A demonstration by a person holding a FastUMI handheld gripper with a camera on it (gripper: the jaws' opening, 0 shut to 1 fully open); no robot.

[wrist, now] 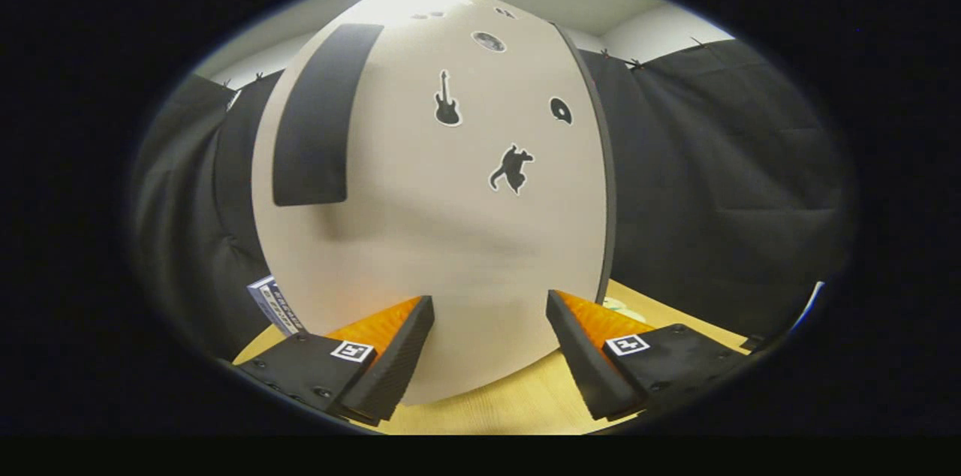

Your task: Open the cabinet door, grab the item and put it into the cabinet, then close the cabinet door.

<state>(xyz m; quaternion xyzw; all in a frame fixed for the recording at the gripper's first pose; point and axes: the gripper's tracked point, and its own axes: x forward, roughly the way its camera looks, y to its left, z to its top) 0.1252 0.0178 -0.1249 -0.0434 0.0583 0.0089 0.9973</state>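
Observation:
A white cabinet door (450, 236) stands shut right in front of me, very close. It carries small black stickers: a guitar (447, 99), a cat (512, 168) and others higher up. A long dark handle strip (319, 115) runs down its upper left side. My gripper (489, 307) is open, its two fingertips (420, 311) almost at the door's lower face, with nothing between them. A boxed item (272, 303) with a printed label peeks out beside the cabinet's lower left corner, just beyond the left finger.
The cabinet stands on a light wooden tabletop (510, 405). A pale round object (617, 305) lies on the table at the cabinet's right corner, mostly hidden by the right finger. Black cloth walls (713, 183) close in both sides.

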